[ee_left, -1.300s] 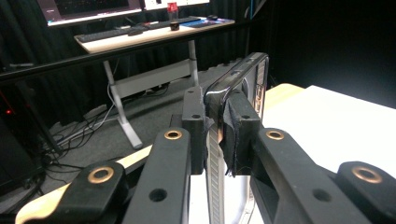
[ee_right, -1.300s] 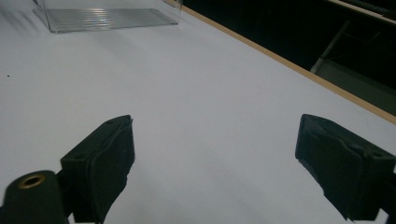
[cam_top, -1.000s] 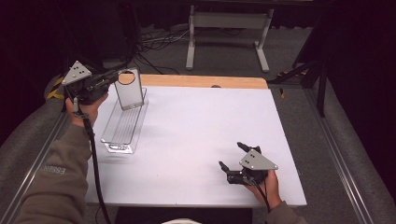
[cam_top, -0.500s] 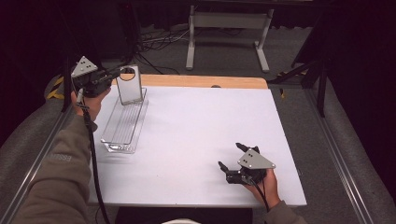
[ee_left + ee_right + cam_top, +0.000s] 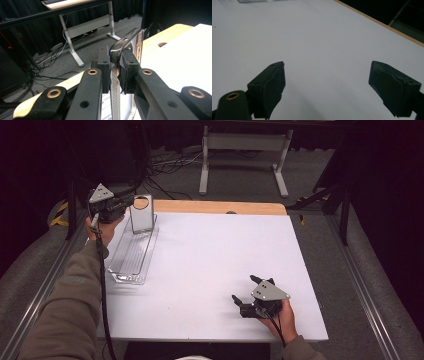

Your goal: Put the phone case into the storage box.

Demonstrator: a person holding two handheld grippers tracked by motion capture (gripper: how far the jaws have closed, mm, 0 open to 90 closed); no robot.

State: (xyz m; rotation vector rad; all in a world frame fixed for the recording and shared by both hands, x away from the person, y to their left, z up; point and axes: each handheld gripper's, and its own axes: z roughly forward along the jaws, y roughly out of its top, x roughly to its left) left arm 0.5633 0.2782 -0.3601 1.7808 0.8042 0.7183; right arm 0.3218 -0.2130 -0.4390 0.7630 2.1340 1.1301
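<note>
Clear lid (image 5: 141, 213) | left gripper (image 5: 115, 72) fingers clamped on it | right gripper (image 5: 327, 87) fingers apart

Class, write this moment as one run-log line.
left gripper: shut on clear tray end wall | right gripper: open, nothing held, low over white table

Olive-grey sleeve (image 5: 60, 305), black jaws with brass rivets, grey three-cornered plates, black cables
</note>
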